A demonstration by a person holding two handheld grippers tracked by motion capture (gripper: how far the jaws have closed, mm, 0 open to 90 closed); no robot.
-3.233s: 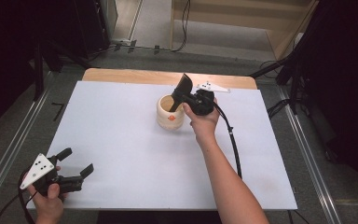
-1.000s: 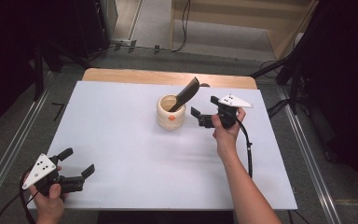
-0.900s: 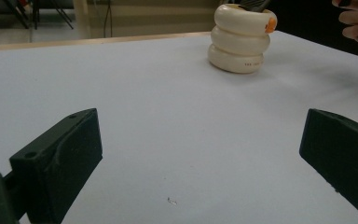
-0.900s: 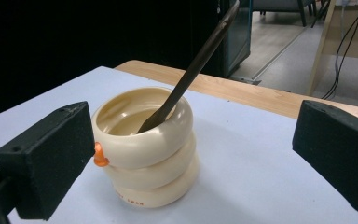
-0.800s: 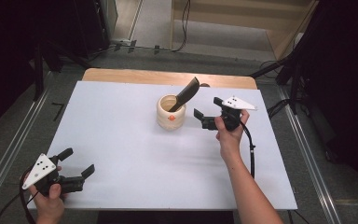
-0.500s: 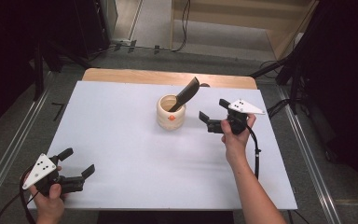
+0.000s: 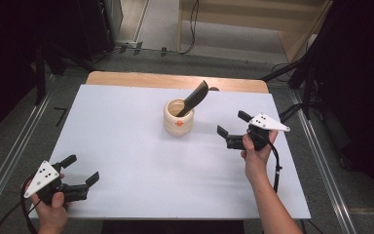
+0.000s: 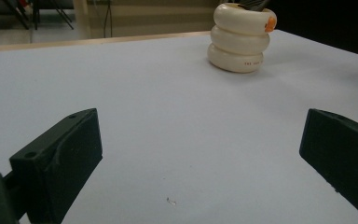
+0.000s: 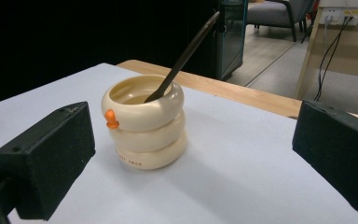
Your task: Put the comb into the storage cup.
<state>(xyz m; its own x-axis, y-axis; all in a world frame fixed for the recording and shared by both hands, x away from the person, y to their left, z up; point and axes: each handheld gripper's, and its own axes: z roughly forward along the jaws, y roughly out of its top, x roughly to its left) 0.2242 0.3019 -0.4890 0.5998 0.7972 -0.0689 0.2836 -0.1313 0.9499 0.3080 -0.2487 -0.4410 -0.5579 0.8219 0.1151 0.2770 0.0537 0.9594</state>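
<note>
Just right of the cream cup (image 7: 178, 118), the right tool (image 7: 233, 130) hovers, jaws spread, empty

My left tongs (image 8: 200, 154) hang low over the white table (image 8: 168, 116), the two black jaws spread wide with nothing between them. Well ahead, toward the far right, a cream ribbed pot (image 8: 241, 37) stands upright on the table, with a small orange knob (image 8: 271, 23) at its rim. A tiny speck (image 8: 170, 201) lies on the surface between my jaws. A wooden edge (image 8: 98, 41) runs along the table's far side.
</note>
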